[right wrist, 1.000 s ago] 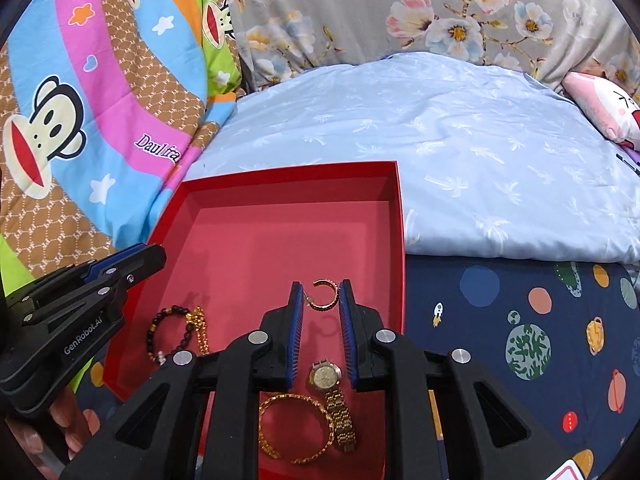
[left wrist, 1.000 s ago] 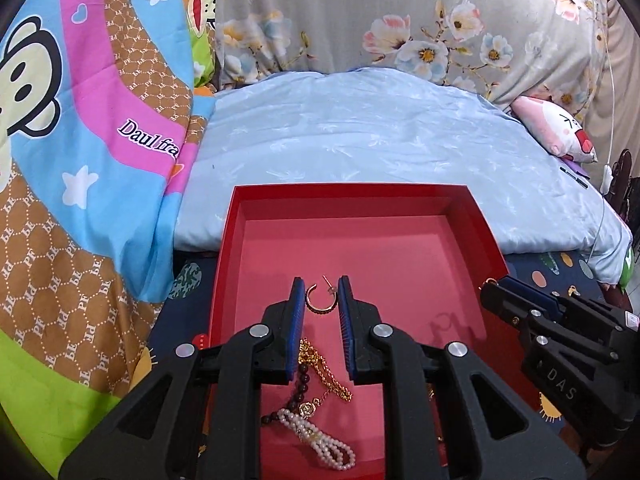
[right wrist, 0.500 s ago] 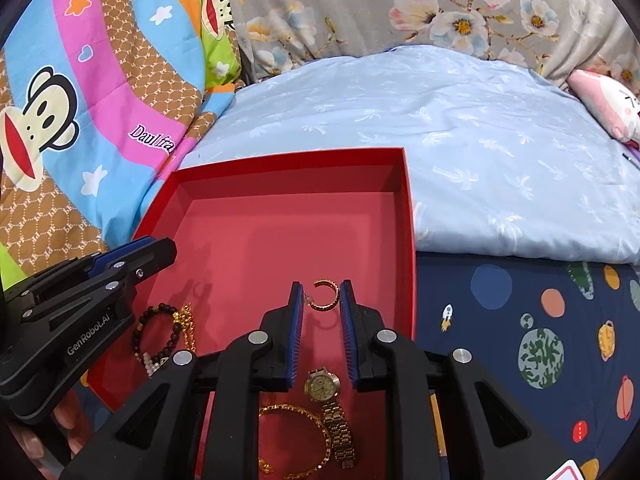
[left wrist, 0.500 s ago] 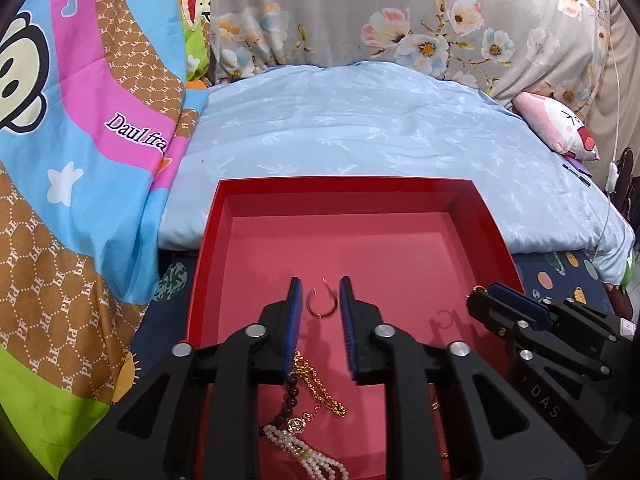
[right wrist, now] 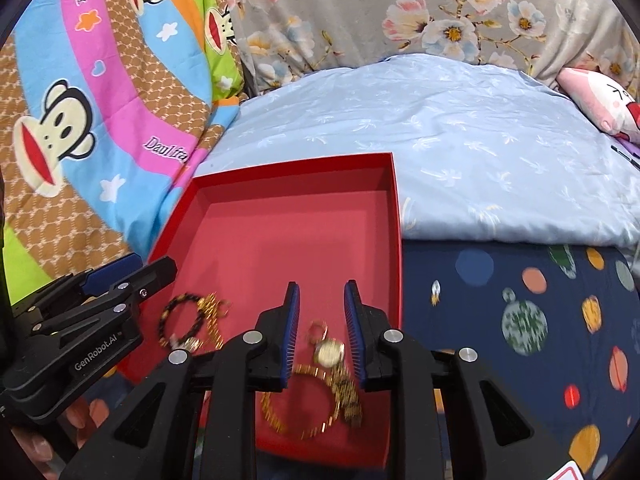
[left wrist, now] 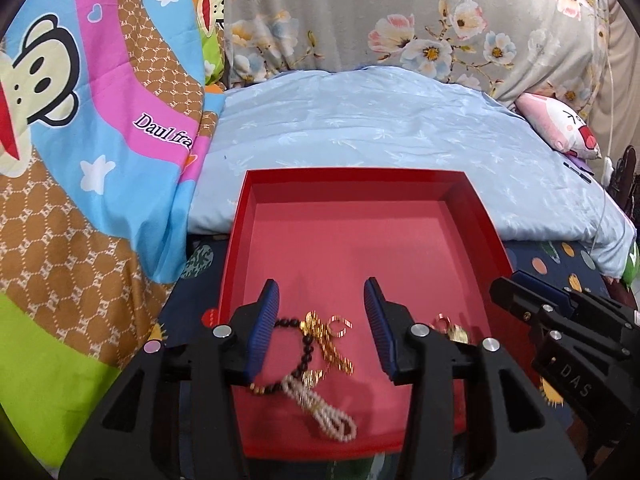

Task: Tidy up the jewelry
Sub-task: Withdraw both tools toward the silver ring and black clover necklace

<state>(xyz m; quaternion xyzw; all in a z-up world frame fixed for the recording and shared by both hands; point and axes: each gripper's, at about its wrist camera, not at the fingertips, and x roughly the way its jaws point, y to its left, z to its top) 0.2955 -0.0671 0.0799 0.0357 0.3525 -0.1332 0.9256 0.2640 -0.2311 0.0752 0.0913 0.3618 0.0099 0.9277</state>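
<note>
We hold both grippers over a red tray (left wrist: pixel 472 208), jaws apart and empty. Our left gripper (left wrist: pixel 322 312) is nearest the chain pile (left wrist: pixel 328 344), at six o'clock between its fingers, pearl strand (left wrist: pixel 324 412) running toward five o'clock. Our right gripper (right wrist: pixel 320 312) straddles a watch (right wrist: pixel 330 352)

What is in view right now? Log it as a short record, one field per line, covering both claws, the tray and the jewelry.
left claw: open, empty, over the tray's near part
right claw: open, empty, above the watch
tray: red, open, on the bed
left cluster: black bead bracelet, gold chain, pearl strand, gold hoop earring
right cluster: gold watch, gold bangle, small gold hoop
behind tray: light blue quilt
</note>
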